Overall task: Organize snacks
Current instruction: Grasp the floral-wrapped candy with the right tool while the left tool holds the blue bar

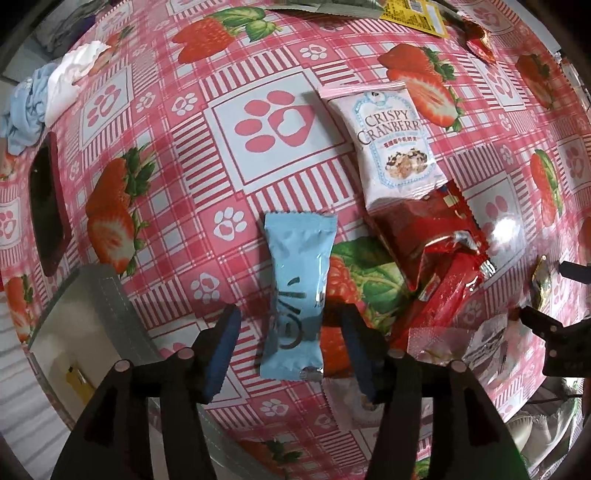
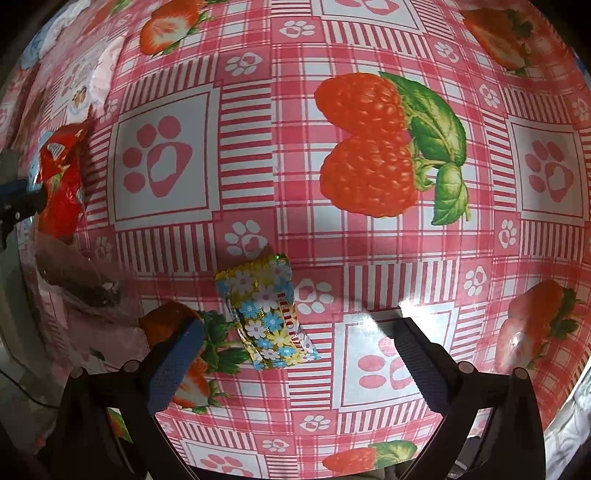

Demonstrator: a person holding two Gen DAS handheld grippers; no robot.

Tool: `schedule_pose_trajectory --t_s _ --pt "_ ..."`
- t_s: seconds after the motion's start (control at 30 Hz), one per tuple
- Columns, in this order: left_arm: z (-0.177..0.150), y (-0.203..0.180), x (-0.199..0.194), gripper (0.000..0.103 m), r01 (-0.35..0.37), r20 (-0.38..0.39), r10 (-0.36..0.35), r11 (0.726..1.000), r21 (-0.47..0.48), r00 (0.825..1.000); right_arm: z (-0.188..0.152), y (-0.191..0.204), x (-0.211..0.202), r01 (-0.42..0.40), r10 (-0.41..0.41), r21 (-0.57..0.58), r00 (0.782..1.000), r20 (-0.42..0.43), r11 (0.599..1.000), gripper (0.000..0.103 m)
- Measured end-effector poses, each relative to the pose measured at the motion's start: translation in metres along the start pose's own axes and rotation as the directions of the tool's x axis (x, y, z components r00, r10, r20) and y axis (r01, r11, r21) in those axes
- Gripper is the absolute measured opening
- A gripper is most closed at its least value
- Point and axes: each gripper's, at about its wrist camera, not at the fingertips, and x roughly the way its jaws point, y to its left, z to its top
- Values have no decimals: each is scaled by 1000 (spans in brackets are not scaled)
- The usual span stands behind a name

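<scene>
A light blue snack packet [image 1: 295, 295] lies flat on the strawberry tablecloth [image 1: 184, 166]. My left gripper [image 1: 291, 332] points down over its near half and is open, with a gap between each pad and the packet. Beyond it lie a white Crispy Cranberry packet [image 1: 395, 147] and red packets [image 1: 432, 243] in a loose pile. In the right wrist view, a gold floral packet [image 2: 267, 314] lies between the wide-open fingers of my right gripper [image 2: 295, 350], nearer the left pad and untouched.
A clear wrapper [image 1: 443, 339] lies by the red pile. A dark flat item [image 1: 48, 206], white and blue cloths [image 1: 55, 92] and a grey box [image 1: 92, 332] sit at the left. A yellow packet [image 1: 413, 14] lies at the far edge.
</scene>
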Motion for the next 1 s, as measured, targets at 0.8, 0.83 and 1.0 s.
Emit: schedule_pose_trajectory --t_s 0.8,0.83,1.0 --pt "-33 9 -63 25 132 140 -120 988 -79 983 -6 -6 -81 -197 182 132 976 117 971 29" --pt "-37 12 -68 25 138 149 -124 987 -84 981 -6 -1 -86 -204 189 123 974 122 971 29" --pt "-59 37 -83 25 147 178 -126 983 -111 976 -5 29 -106 -212 200 73 970 139 975 29"
